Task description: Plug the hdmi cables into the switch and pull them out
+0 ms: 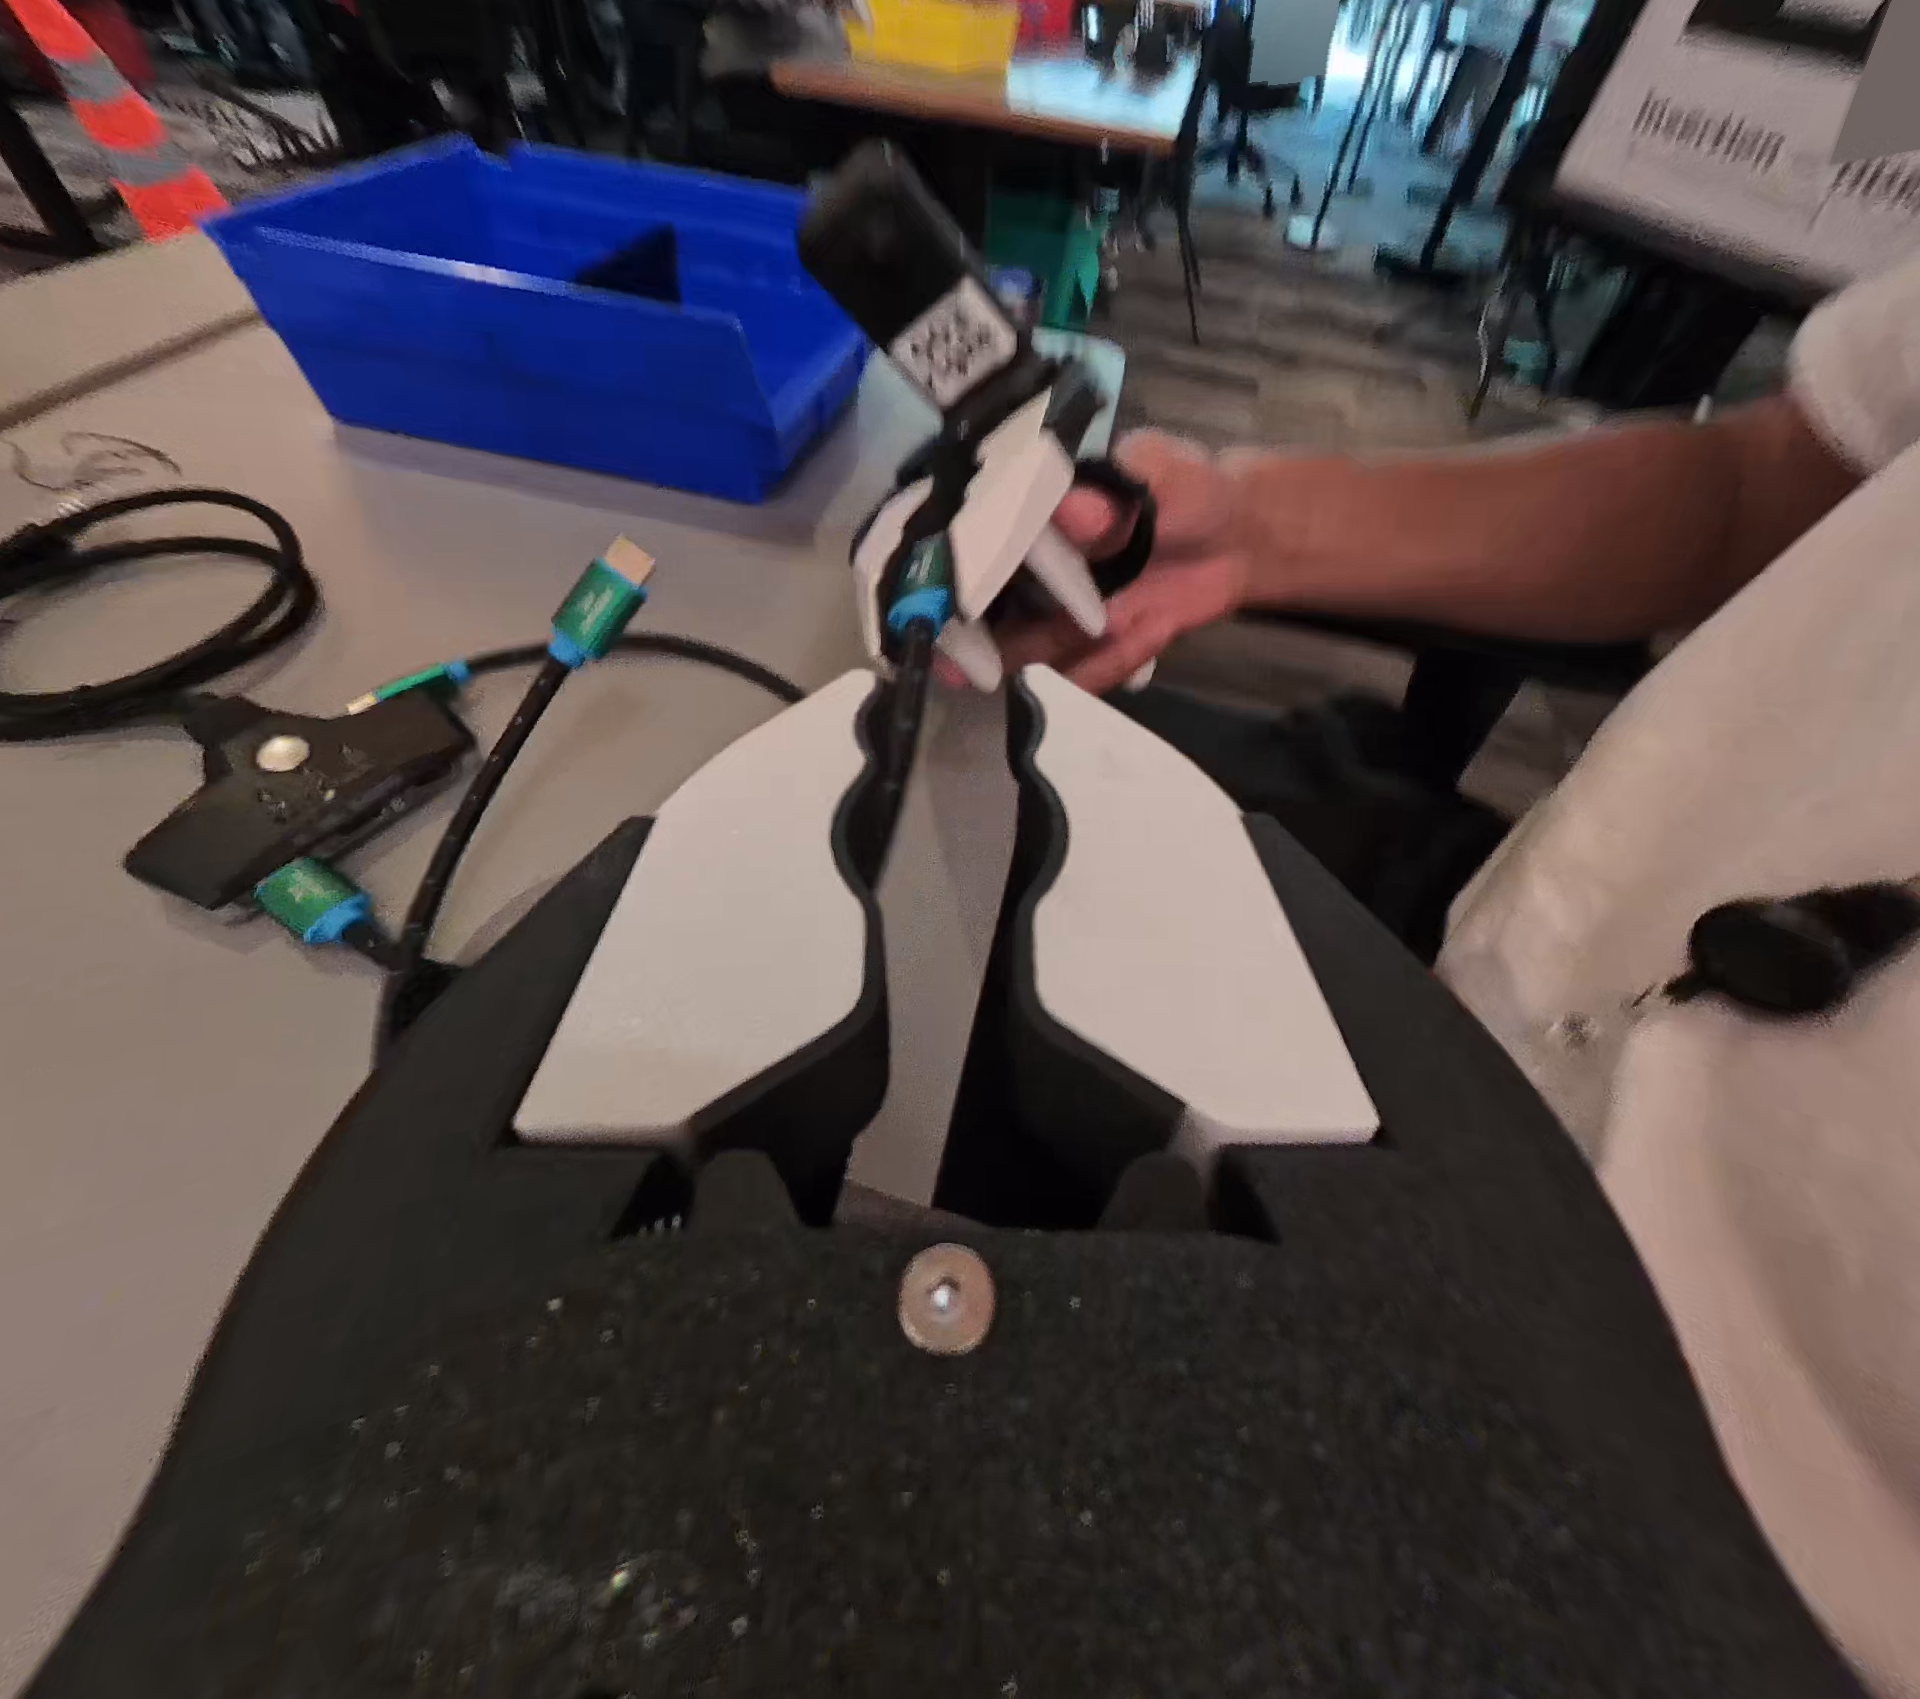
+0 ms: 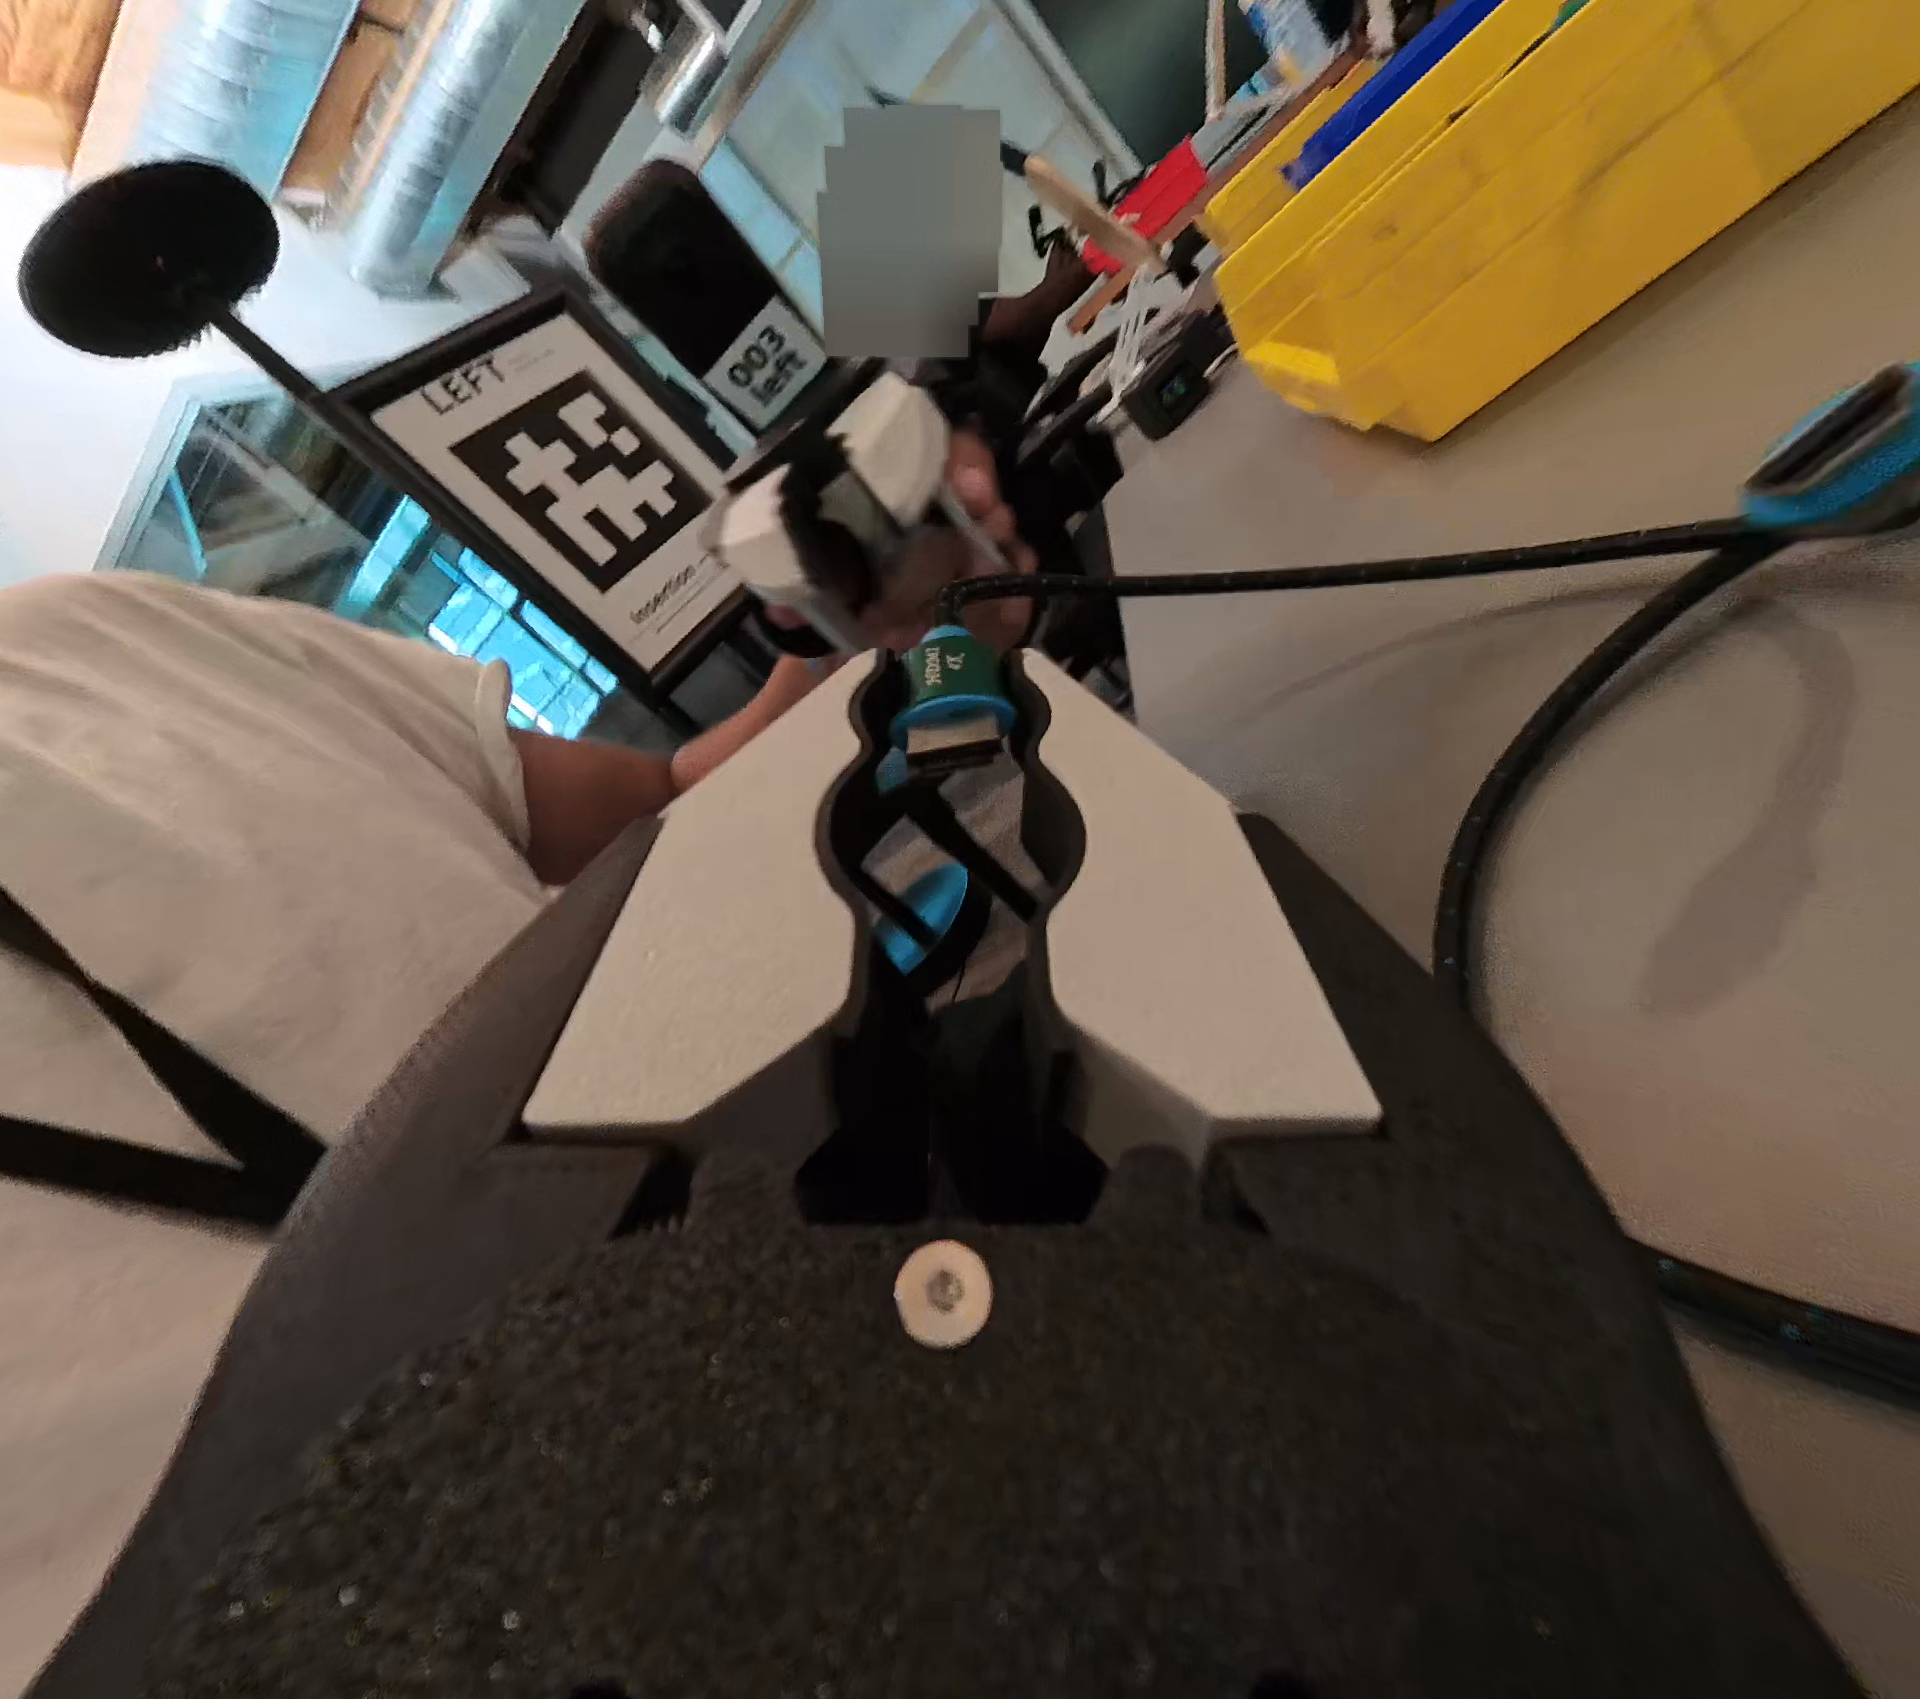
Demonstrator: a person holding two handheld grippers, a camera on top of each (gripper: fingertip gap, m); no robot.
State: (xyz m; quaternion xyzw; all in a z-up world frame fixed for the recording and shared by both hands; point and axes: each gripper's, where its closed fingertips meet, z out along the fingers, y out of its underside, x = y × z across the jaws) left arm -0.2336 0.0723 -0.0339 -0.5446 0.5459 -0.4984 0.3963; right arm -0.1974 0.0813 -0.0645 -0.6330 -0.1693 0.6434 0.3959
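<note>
- While the right gripper (image 2: 951, 714) pinches a green HDMI plug (image 2: 943, 685) aloft for aiming, the switch (image 1: 301, 792) lies far left on the table (image 1: 156, 1130).
- Left gripper (image 1: 940, 714) stands spread around the cable (image 1: 899, 756), apparently guiding it.

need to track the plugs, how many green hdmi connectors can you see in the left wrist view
4. One is clamped in the right gripper, one raised free over the table, one sits at the switch's near end, one at its far side. Others may be hidden.

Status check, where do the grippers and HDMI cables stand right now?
Right gripper shut on green HDMI plug, lifted. Left gripper open around its cable. Switch on table, one plug in.
</note>
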